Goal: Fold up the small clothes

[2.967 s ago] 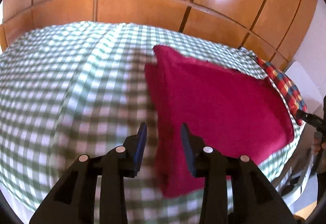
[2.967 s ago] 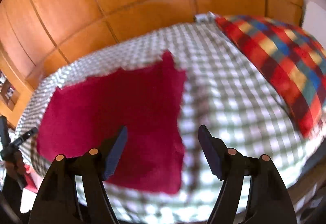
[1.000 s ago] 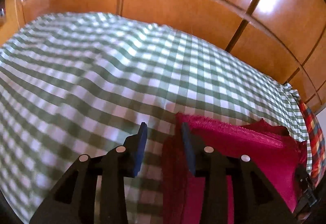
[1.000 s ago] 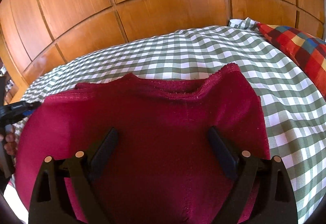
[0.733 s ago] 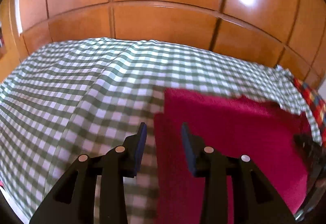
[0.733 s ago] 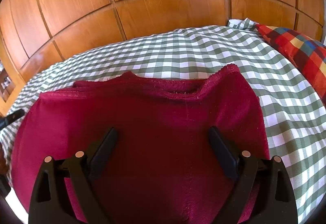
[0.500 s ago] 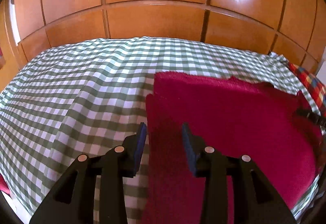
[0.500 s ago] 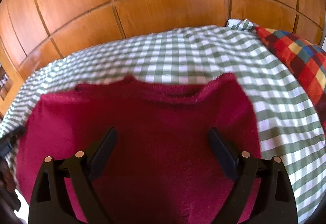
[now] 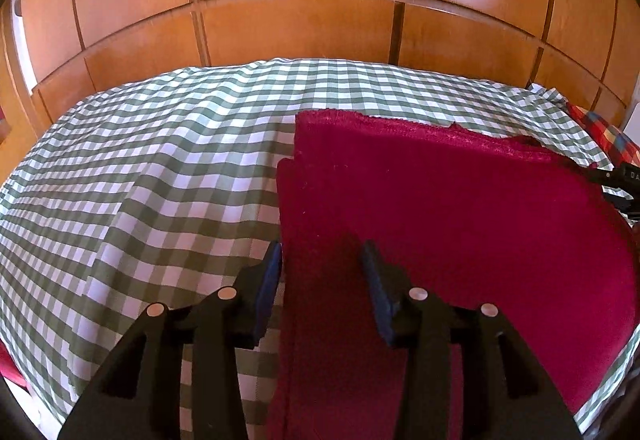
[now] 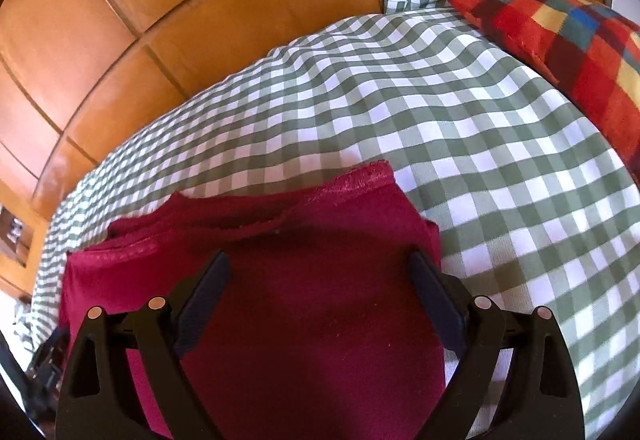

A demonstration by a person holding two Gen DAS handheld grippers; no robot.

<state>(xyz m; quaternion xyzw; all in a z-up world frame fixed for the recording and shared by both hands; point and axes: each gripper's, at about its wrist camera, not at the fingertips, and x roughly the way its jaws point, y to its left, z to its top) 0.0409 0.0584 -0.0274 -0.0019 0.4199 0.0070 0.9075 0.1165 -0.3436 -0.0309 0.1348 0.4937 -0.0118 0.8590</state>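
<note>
On the bed point(image 9: 160, 168), under a green-and-white checked sheet point(image 10: 460, 128), against a wall of wooden panels point(image 9: 296, 28): one dark red garment point(image 9: 460, 224), folded flat, its layered edges showing along the far side. Left claw point(image 9: 320, 272): open, holding nothing, its jaws set either side of the garment's left edge, one over the sheet, one over the red cloth. Right claw point(image 10: 318, 280): spread wide, holding nothing, both jaws over the garment, near its right side. Whether either claw touches the cloth cannot be told. Far right: a red, blue and yellow checked pillow point(image 10: 568, 44) lying on the sheet, well apart from the garment.
</note>
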